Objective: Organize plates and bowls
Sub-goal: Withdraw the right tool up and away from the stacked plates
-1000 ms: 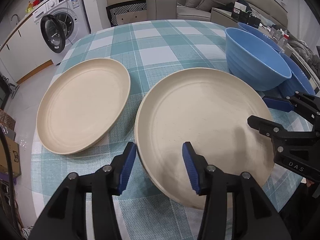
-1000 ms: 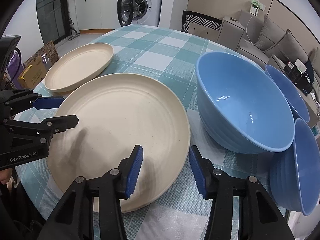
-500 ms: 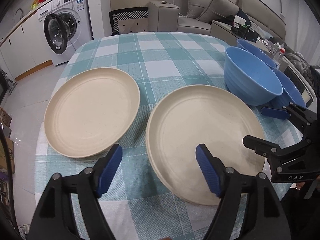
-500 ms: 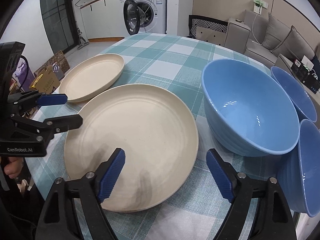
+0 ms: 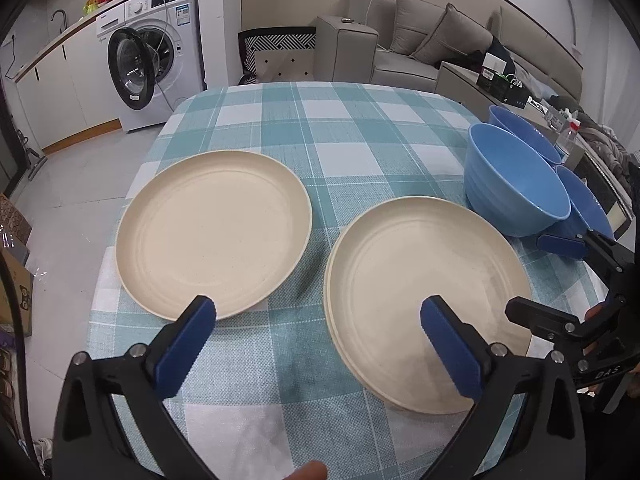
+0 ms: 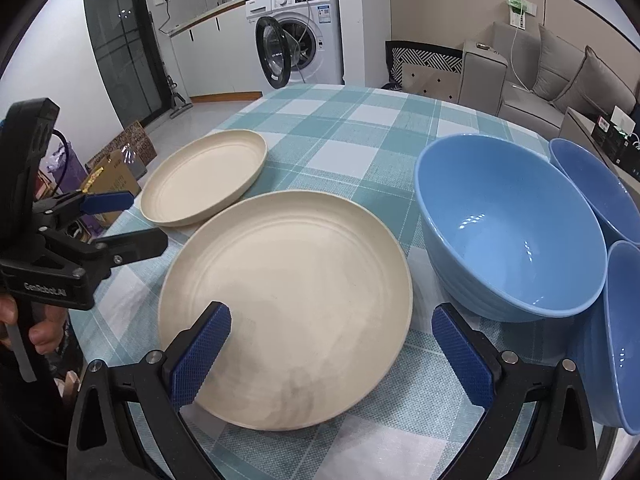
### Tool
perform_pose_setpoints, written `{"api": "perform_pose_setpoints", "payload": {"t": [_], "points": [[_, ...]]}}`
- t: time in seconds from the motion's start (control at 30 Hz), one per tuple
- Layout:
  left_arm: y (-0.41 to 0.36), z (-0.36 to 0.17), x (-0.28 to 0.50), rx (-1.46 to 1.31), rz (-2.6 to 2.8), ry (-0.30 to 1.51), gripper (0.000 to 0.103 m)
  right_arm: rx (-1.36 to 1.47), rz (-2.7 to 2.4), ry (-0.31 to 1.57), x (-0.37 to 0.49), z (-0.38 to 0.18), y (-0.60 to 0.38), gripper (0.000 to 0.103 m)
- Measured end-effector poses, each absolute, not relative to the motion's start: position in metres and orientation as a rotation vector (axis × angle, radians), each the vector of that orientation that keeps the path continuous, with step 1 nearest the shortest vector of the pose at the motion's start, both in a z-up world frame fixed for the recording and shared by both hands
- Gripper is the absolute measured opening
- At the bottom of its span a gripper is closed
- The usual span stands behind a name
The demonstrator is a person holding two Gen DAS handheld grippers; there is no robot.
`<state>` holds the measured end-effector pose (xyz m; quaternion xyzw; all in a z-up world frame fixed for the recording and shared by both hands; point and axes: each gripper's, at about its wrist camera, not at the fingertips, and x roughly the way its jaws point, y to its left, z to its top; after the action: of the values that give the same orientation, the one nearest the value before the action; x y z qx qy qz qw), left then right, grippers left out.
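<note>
Both tools hang above the near edge of the checked table [image 5: 320, 128], each with its blue pads spread wide and nothing between them. The left gripper [image 5: 320, 344] sits over bare cloth in the gap between the two cream plates: the single plate [image 5: 212, 232] lies ahead and to its left, the stacked plate [image 5: 428, 280] ahead and to its right, with its right pad over that plate's near rim. The two plates lie near each other, a narrow strip of cloth showing between their rims. The right gripper [image 6: 332, 352] straddles the near right part of the stacked plate [image 6: 288, 276], its left pad above the plate's surface and its right pad over cloth just in front of the large blue bowl [image 6: 512, 236]. Two more blue bowls [image 6: 624, 340] crowd the table's right edge, touching the large one. Beyond the plates, the far half of the table shows only cloth, running to its rounded far edge. A washing machine [image 5: 156, 60] and a sofa [image 5: 440, 44] stand beyond.
</note>
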<state>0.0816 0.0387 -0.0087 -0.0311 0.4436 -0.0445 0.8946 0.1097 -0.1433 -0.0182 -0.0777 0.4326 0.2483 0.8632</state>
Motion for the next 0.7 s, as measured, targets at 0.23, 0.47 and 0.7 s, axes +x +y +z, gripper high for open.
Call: {"api": "perform_pose_setpoints", "payload": {"t": [0.23, 0.47, 0.7], "points": [[0.043, -0.002, 0.08, -0.07, -0.082, 0.9, 0.103, -0.138, 0.531, 0.871, 0.106, -0.007, -0.145, 0.102], [0.058, 0.007, 0.077, -0.098, -0.057, 0.871, 0.103, -0.093, 0.543, 0.845, 0.104, 0.004, -0.149, 0.102], [0.079, 0.016, 0.074, -0.141, -0.015, 0.842, 0.103, -0.057, 0.549, 0.814, 0.107, 0.021, -0.151, 0.102]]}}
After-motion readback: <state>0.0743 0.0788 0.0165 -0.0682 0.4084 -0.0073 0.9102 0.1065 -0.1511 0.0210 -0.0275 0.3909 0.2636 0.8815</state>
